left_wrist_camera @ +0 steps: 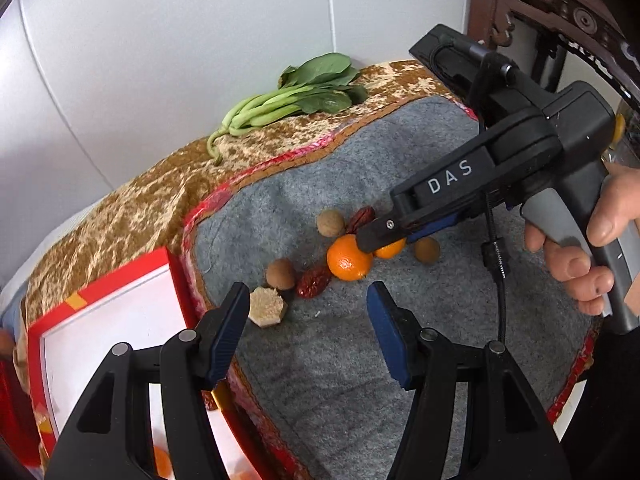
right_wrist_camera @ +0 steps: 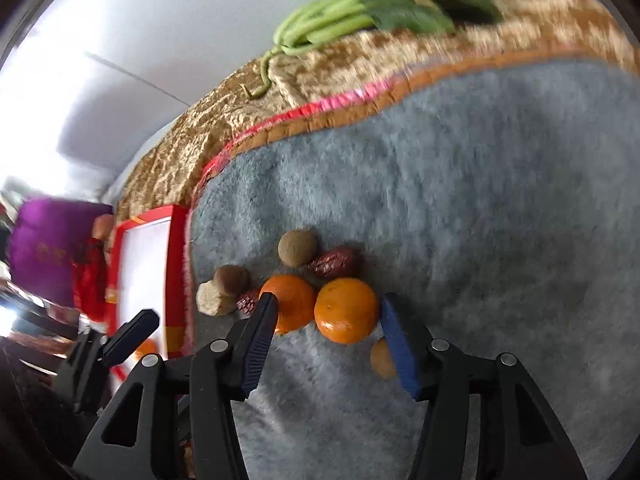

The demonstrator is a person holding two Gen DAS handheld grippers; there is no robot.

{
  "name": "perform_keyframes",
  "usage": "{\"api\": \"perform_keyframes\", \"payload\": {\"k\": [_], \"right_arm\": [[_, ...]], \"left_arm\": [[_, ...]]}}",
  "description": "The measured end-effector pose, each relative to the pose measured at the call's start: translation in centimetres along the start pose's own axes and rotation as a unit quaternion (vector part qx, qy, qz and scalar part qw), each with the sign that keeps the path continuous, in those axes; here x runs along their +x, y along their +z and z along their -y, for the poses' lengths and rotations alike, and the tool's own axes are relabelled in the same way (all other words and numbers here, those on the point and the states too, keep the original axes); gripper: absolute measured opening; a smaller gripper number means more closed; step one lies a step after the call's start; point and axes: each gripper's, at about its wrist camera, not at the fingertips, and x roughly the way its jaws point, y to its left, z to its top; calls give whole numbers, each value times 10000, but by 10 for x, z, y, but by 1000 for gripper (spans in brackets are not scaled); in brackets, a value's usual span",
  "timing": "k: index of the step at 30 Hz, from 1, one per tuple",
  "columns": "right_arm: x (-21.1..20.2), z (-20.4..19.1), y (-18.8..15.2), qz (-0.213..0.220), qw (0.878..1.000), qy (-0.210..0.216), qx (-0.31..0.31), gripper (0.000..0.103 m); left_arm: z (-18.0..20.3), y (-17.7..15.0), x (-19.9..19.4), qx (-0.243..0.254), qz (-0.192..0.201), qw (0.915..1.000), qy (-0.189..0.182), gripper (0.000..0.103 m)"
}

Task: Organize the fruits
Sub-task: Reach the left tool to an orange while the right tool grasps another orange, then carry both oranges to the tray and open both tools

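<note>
- Left gripper (left_wrist_camera: 308, 300): fingers spread apart, holding nothing, above the grey felt mat (left_wrist_camera: 400, 168).
- Right gripper (right_wrist_camera: 328, 312): fingers parted, bracketing the round orange tangerine (right_wrist_camera: 346, 310) lying on the mat, not clamped.
- Second orange tangerine (right_wrist_camera: 294, 302) touches it.
- Red-rimmed white box (left_wrist_camera: 120, 320) beside the mat.
- Leafy green vegetable bunch (left_wrist_camera: 296, 92) farthest.

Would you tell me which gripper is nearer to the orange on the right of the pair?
Right. The right gripper is open with its fingers on either side of that orange; the left gripper is open, apart from the fruit cluster.
</note>
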Motion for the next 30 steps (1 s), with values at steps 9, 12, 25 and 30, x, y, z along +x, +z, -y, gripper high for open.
{"api": "perform_keyframes", "payload": {"k": [9, 12, 25, 30], "right_arm": [[9, 10, 5, -58, 9978, 475, 469, 51], [4, 18, 5, 16, 9964, 558, 644, 38], [-41, 80, 5, 300, 9891, 841, 1172, 32], [-56, 95, 5, 368, 9879, 830, 1255, 32]], "left_arm": [[6, -7, 4, 424, -79, 9991, 1, 60], [7, -6, 5, 447, -67, 9990, 46, 60], [28, 15, 26, 832, 136, 9955, -435, 60], [22, 19, 43, 730, -45, 9950, -680, 45]]}}
